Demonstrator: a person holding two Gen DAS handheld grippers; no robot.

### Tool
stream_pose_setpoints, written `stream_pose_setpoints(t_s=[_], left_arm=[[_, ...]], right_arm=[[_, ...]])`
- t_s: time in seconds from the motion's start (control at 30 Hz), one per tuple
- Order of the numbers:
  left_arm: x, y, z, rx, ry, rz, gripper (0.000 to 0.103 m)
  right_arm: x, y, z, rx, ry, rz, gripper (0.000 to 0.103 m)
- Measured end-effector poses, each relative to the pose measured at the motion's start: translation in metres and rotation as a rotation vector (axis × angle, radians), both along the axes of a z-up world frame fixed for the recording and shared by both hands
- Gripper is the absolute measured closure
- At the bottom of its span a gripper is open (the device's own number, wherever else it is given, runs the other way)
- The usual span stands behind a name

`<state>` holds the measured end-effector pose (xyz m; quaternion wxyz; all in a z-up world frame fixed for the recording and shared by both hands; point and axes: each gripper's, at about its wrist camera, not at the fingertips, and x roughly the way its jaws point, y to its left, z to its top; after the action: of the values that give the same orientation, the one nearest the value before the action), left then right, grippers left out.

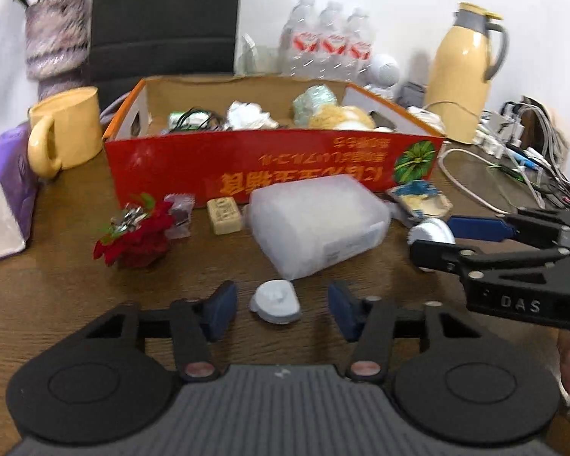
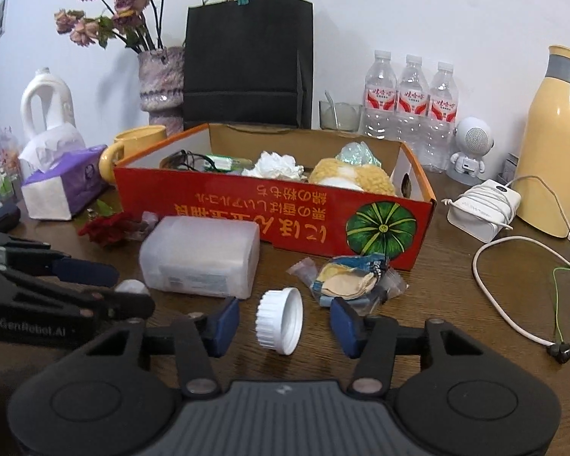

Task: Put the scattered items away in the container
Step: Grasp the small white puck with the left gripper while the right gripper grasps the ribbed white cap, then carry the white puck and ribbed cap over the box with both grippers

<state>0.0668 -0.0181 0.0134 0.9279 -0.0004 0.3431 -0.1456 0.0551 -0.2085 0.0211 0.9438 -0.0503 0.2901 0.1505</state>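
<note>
A red cardboard box on the wooden table holds tissue, a plush toy and cables. In front of it lie a translucent plastic pack, a red flower, a tan block, a blue snack wrapper and a candy wrapper. My left gripper is open around a small grey-white piece. My right gripper is open around a white ribbed cap, which also shows in the left wrist view.
A yellow mug, a purple tissue box, a vase, a black bag, water bottles, a yellow thermos, a white charger and cables surround the box.
</note>
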Motion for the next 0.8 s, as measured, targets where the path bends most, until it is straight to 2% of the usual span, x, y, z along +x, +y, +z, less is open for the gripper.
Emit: stream_pose_setpoints(t_s=[0.03, 0.1, 0.13, 0.2, 0.23, 0.27, 0.4, 0.6, 0.7, 0.8], left_arm=[[0.001, 0.0, 0.0, 0.003, 0.001, 0.002, 0.069], [0.002, 0.001, 0.0, -0.006, 0.002, -0.002, 0.077], [0.002, 0.001, 0.0, -0.013, 0.002, -0.001, 0.077], [0.002, 0.001, -0.001, -0.009, -0.006, -0.002, 0.077], [0.0, 0.0, -0.001, -0.007, -0.01, 0.0, 0.077], [-0.001, 0.0, -0.001, -0.005, -0.012, -0.002, 0.077], [-0.01, 0.0, 0.0, 0.008, -0.024, 0.001, 0.077], [-0.03, 0.01, 0.013, -0.017, -0.056, 0.046, 0.078], [-0.049, 0.013, 0.022, -0.018, -0.089, 0.067, 0.078], [-0.068, 0.016, 0.032, -0.033, -0.123, 0.109, 0.078]], right_arm=[[0.002, 0.0, -0.001, 0.0, 0.003, -0.001, 0.054], [0.004, -0.001, -0.003, 0.007, 0.011, -0.001, 0.056], [0.006, -0.001, -0.004, 0.009, 0.012, -0.003, 0.059], [0.009, 0.0, -0.005, 0.009, 0.015, -0.004, 0.07], [0.011, 0.001, -0.006, 0.012, 0.02, -0.001, 0.079], [0.013, 0.002, -0.006, 0.012, 0.021, 0.003, 0.083], [0.012, 0.008, -0.008, -0.012, -0.002, -0.003, 0.089], [-0.004, 0.007, 0.001, 0.011, -0.055, 0.005, 0.089], [-0.02, 0.006, 0.008, 0.0, -0.08, 0.005, 0.089], [-0.04, 0.0, 0.018, 0.031, -0.094, 0.001, 0.089]])
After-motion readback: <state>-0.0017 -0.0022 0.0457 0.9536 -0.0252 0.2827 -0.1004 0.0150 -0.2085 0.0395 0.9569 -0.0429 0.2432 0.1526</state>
